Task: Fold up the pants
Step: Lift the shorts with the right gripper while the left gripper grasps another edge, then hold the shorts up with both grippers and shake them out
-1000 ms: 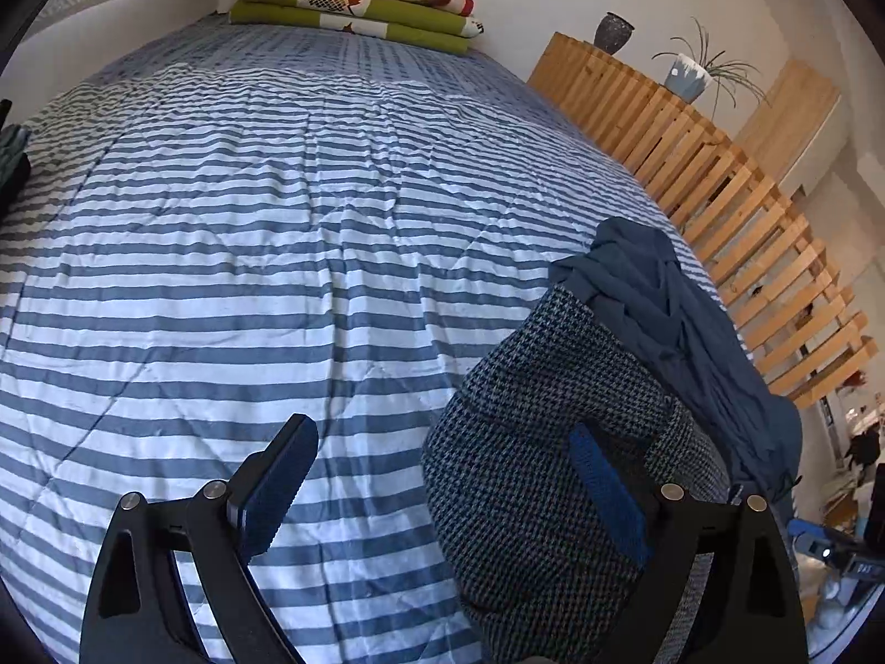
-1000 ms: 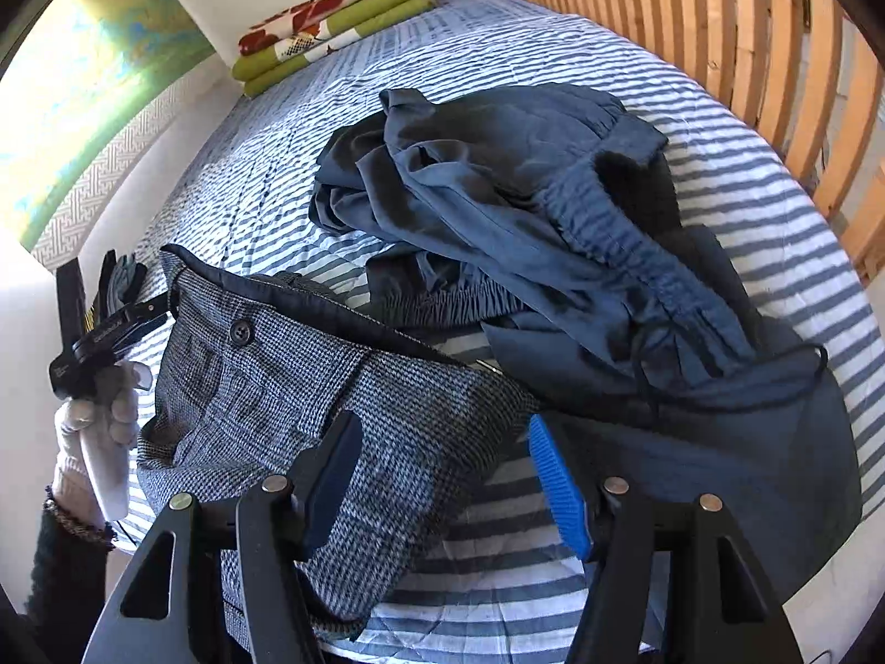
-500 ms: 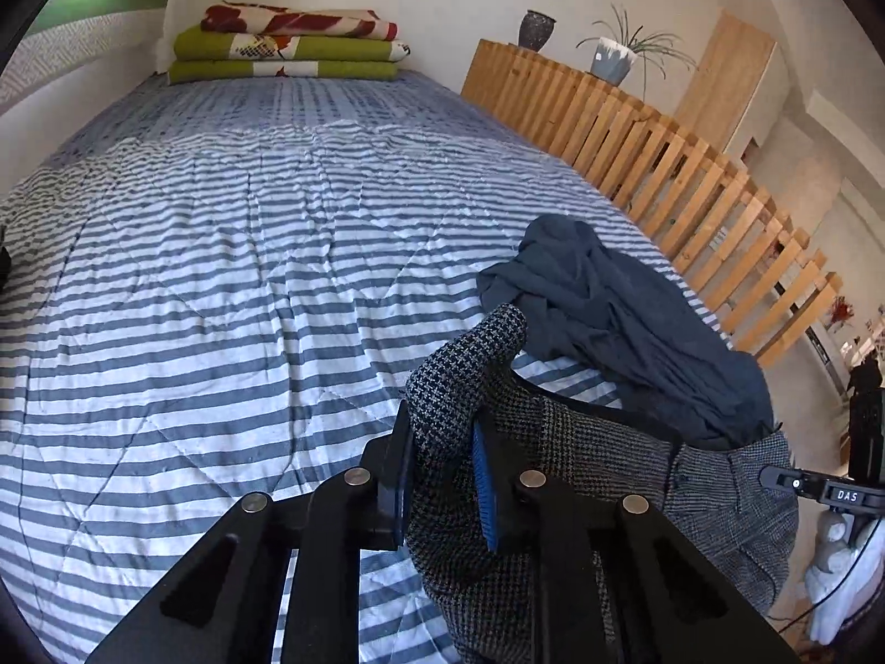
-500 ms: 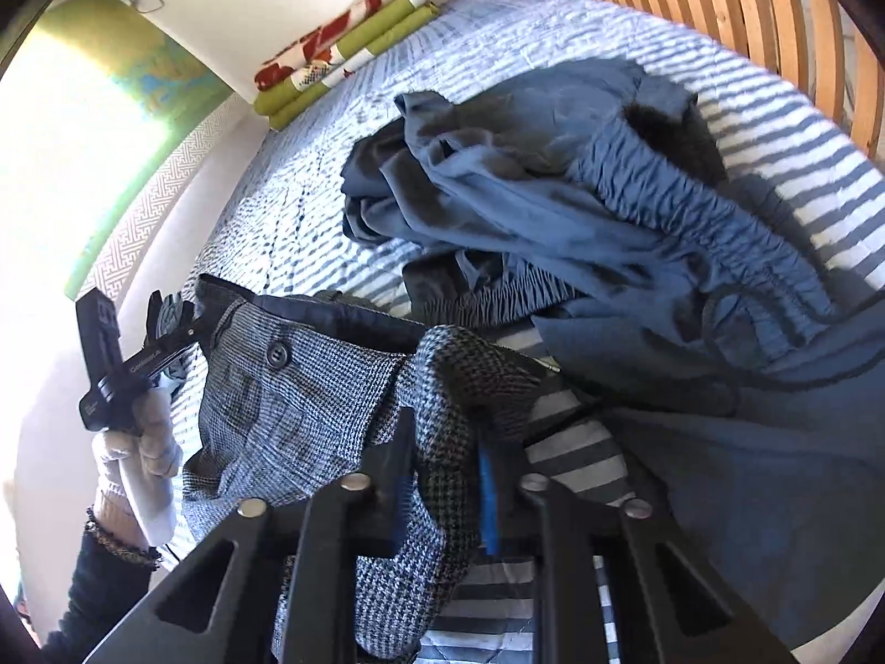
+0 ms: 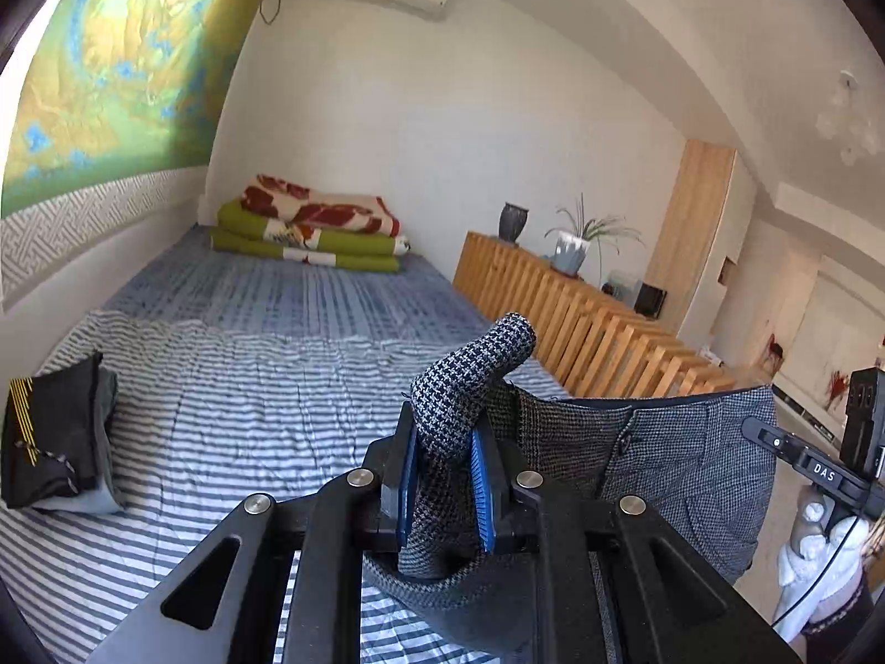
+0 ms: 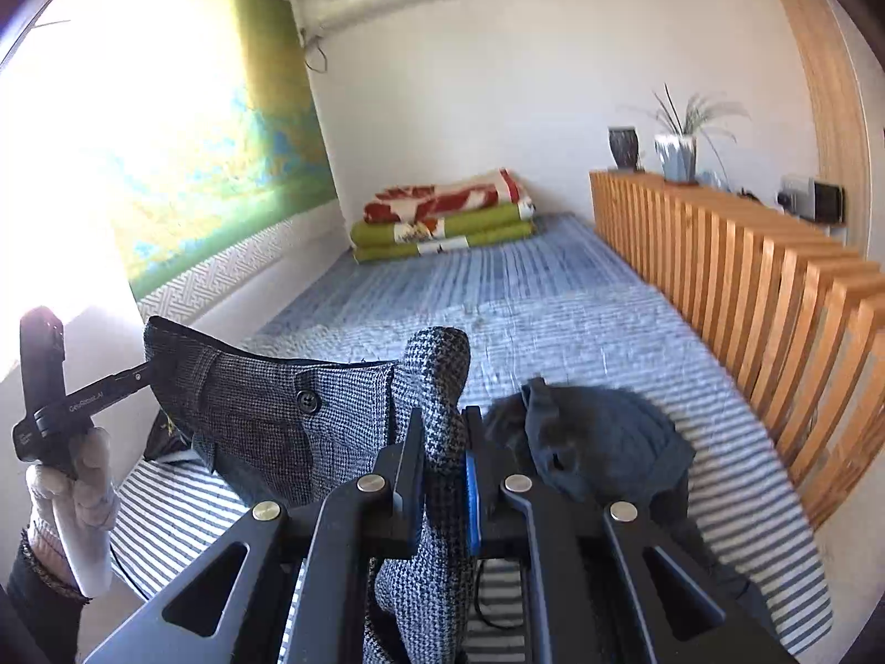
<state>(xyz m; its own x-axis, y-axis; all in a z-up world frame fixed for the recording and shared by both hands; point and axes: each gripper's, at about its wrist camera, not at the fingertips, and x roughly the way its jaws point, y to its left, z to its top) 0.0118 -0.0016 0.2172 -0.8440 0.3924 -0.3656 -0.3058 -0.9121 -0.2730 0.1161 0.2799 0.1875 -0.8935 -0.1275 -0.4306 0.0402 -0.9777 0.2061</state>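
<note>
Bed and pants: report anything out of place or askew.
The dark blue garment lies in a crumpled heap on the striped bedspread, unfolded. The houndstooth pants hang lifted by the waistband, pinched by the left gripper and right gripper. Nothing looks damaged.

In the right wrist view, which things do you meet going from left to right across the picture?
Gloved hand → houndstooth pants → right gripper → dark blue pants → wooden slat rail.
</note>
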